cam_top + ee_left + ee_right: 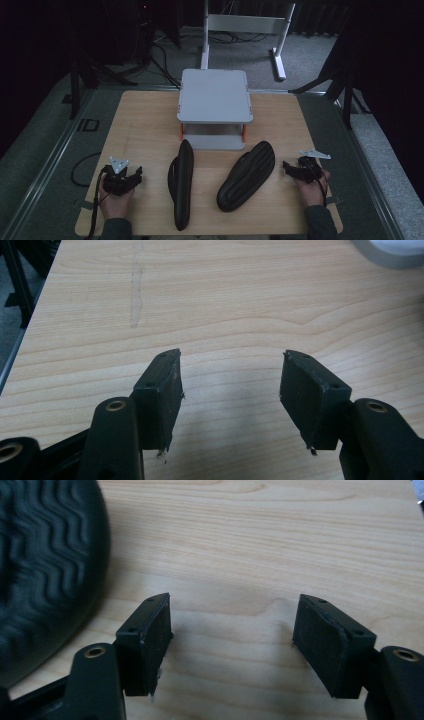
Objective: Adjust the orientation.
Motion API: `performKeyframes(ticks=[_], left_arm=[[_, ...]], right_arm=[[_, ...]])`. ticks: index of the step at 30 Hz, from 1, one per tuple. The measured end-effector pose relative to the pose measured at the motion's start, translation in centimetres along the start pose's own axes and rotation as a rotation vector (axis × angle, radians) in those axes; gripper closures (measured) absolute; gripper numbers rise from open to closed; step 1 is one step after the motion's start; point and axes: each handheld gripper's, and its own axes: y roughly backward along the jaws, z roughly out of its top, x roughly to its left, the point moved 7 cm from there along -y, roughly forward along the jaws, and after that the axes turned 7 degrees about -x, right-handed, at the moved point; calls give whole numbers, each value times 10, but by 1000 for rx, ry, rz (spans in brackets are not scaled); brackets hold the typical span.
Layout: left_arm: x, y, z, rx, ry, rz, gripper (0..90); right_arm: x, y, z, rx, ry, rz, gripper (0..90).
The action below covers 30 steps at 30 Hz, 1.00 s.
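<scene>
Nothing of the work is done yet, as far as the pictures show: the two black shoes lie on the wooden worktop [145, 130], both sole side up or on their side, and no gripper touches them. The left shoe [181, 184] lies almost straight from near to far, with its far tip just in front of the grey two-level rack [215, 95]; the right shoe [246, 176] lies slanted, its far end leaning to the right. The left gripper [131, 179] rests at the near left part of the worktop, well to the left of the left shoe, and its jaws stand apart with only bare wood between them. The right gripper [290, 169] is at the near right, just beside the right shoe, and its jaws are also apart and hold nothing; in the right gripper view the wavy sole of that shoe [45, 570] is seen at the left, close to the left jaw but apart from it. I judge that the whole job is left (probably to lift the shoes and set them on the rack, whose two levels look free). For moving there is good open wood on the far left and far right of the rack, and a narrow free strip between the two shoes. The near edge of the worktop is close under both hands, and the near end of the left shoe reaches almost to this edge, so a push toward the person could slide it off.
</scene>
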Motion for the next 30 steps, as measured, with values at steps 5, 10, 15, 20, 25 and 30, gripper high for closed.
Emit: performKeyframes(ticks=[5, 10, 15, 20, 25, 30], left_arm=[[-2, 5, 2, -21, 1, -16, 423], [-3, 6, 2, -26, -9, -14, 415], [2, 9, 1, -36, 19, -6, 410], [1, 10, 2, -42, 17, -9, 410], [-2, 10, 2, -43, 2, -15, 410], [-3, 10, 2, -45, -6, -14, 410]], right_arm=[[9, 9, 6, -27, 23, 4, 316], [19, 17, 12, -41, 31, 14, 316], [38, 30, 23, -73, 49, 45, 315], [61, 42, 34, -106, 81, 79, 306], [93, 50, 53, -138, 128, 128, 286], [118, 46, 64, -130, 161, 178, 263]])
